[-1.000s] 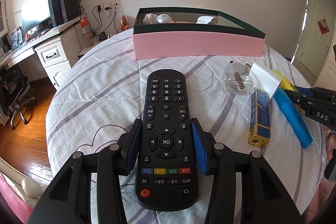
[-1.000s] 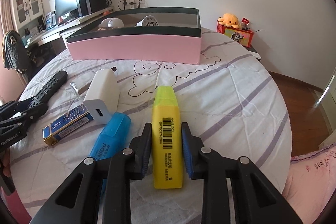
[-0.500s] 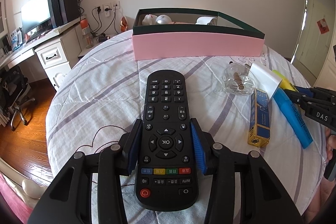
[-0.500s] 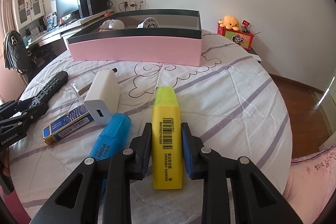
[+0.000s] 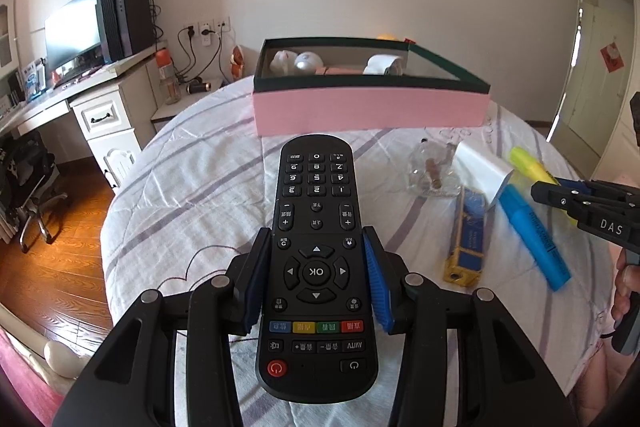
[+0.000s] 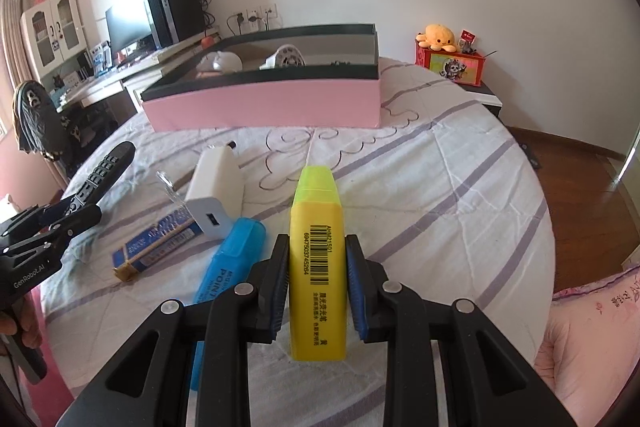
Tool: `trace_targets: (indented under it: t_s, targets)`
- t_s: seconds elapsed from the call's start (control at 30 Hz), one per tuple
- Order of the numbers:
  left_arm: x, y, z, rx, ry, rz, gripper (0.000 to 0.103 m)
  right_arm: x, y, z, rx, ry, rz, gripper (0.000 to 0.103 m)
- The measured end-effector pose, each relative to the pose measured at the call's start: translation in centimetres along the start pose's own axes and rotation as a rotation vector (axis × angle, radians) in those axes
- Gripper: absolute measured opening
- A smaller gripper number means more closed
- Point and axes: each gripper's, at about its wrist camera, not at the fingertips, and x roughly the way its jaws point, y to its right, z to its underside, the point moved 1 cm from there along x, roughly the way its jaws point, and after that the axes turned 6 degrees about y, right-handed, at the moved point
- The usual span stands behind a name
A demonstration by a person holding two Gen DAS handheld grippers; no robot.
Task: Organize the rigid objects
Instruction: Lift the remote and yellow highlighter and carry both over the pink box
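My left gripper [image 5: 316, 259] is shut on a black remote control [image 5: 316, 227] and holds it lifted above the bed, pointing at the pink box [image 5: 372, 107]. My right gripper [image 6: 317, 259] is shut on a yellow highlighter [image 6: 316, 227], also raised off the bedcover. The pink box [image 6: 264, 105] with a dark green rim stands at the far side and holds several small white objects. The right gripper also shows in the left wrist view [image 5: 560, 193], the left gripper in the right wrist view [image 6: 76, 215].
On the striped bedcover lie a blue highlighter [image 6: 228, 267], a white charger [image 6: 214, 193], a blue and yellow small box [image 6: 156, 241] and a clear glass piece [image 5: 434, 173]. A desk with monitor [image 5: 72, 31] stands left. A nightstand with a plush toy [image 6: 438, 37] is far right.
The left gripper's jaws closed onto the remote and raised it off the bedcover. The right gripper has lifted the yellow highlighter slightly; the box looks nearer and lower.
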Motion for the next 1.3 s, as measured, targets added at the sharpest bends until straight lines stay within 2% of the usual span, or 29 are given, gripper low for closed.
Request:
trace_targets:
  t_s: [0.13,0.43,0.77,1.03,1.2,1.3]
  targets:
    - [-1.0,0.4,-0.7,0.005,0.023,0.017,0.044,-1.3,0.0,-0.6,0.026,0.046,-0.045,0.027]
    - [-2.0,1.7,-2.8,0.035,0.066,0.057,0.044,-2.7,-0.3,-2.5,0.018,0.095,-0.081,0.027]
    - [-0.5,3.8,-8.6,0.069,0.116,0.143,0.044,-1.9,-0.7,-7.4,-0.039,0.132,-0.129,0.027]
    - [3.8,5.6,-15.1,0.156,0.115,0.169,0.044,1.3,-0.5,-13.3,-0.115,0.145,-0.118,0.027]
    - [7.9,6.2,-18.6,0.174,0.074,0.198,0.044,5.4,0.1,-16.7,-0.13,0.104,-0.106,0.027]
    - [10.7,5.9,-20.4,0.169,0.04,0.189,0.044,8.0,0.0,-18.2,-0.15,0.069,-0.095,0.027]
